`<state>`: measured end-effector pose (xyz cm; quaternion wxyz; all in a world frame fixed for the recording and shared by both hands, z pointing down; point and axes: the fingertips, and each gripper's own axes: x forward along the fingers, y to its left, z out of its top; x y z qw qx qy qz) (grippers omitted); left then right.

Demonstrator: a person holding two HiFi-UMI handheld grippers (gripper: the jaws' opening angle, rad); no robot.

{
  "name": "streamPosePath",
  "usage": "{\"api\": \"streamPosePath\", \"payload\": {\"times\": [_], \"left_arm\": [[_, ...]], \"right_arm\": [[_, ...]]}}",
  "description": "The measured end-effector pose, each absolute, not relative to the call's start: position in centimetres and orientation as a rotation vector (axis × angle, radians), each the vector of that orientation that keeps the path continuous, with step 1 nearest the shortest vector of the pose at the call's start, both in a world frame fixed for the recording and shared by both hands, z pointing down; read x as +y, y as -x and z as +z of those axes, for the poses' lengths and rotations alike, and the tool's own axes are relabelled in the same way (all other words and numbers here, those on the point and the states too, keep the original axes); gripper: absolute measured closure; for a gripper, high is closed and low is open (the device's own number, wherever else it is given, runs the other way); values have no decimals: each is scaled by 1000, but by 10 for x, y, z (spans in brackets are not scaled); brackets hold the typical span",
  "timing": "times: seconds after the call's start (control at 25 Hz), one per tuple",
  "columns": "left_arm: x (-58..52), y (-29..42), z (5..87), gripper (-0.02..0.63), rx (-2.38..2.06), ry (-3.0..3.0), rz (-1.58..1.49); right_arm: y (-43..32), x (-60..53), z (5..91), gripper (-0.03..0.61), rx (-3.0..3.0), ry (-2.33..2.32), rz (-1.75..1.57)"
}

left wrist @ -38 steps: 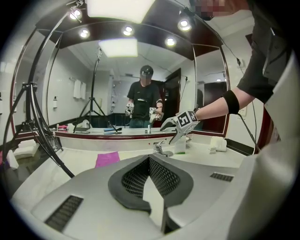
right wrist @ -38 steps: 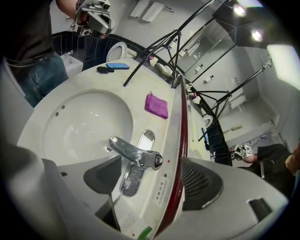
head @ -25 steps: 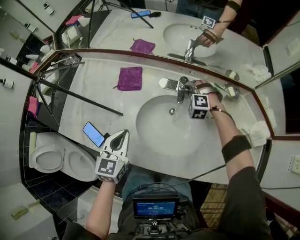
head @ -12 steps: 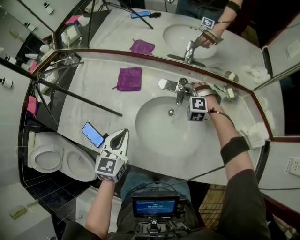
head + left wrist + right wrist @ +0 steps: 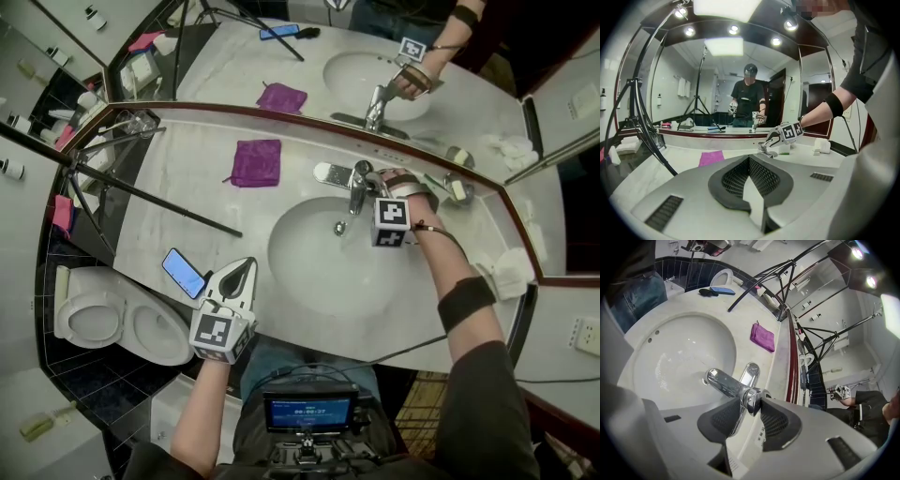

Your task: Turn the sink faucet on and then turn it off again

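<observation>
The chrome faucet [image 5: 357,185] stands at the back rim of the white sink [image 5: 309,272]. My right gripper [image 5: 378,178] reaches it from the right. In the right gripper view both pads press on the faucet's chrome handle [image 5: 751,401], and the spout [image 5: 723,382] juts out over the wet basin [image 5: 661,348]. I cannot make out a stream of water. My left gripper [image 5: 242,272] hovers over the counter's front edge, left of the sink, its jaws closed together on nothing [image 5: 749,161]. From there I see the faucet [image 5: 766,150] and the right gripper [image 5: 771,139] far ahead.
A purple cloth [image 5: 256,160] lies on the counter left of the faucet. A phone [image 5: 184,272] rests near the front left edge. A black tripod leg [image 5: 159,199] slants across the counter's left part. A toilet [image 5: 103,319] stands below left. The mirror lines the back.
</observation>
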<state>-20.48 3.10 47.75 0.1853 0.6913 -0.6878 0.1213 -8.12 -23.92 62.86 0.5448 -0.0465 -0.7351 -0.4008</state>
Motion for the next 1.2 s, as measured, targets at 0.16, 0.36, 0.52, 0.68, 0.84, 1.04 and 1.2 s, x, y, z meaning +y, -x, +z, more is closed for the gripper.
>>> {"api": "streamPosePath", "payload": {"times": [0.16,0.36,0.52,0.68,0.84,1.04,1.2], "left_arm": [[29,210,480,614,-1950,-1953,358],[22,206,475,614,-1937,-1964,335],[20,206,472,614,-1938,-1968,337],[21,206,470,614,-1946,-1966,334],[24,209,468,614,-1955,-1962,331],[26,207,465,614,-1959,-1972,338],[28,205,458,614,-1961,-1980,334]], "right_arm": [[78,-232,633,440,-1733,129,-967],[75,-225,640,440,-1738,117,-956],[75,-225,639,440,-1727,122,-963],[69,-219,645,418,-1716,141,-966],[68,-217,646,417,-1710,150,-954],[68,-217,647,413,-1678,159,-953],[65,-213,642,412,-1666,167,-890]]}}
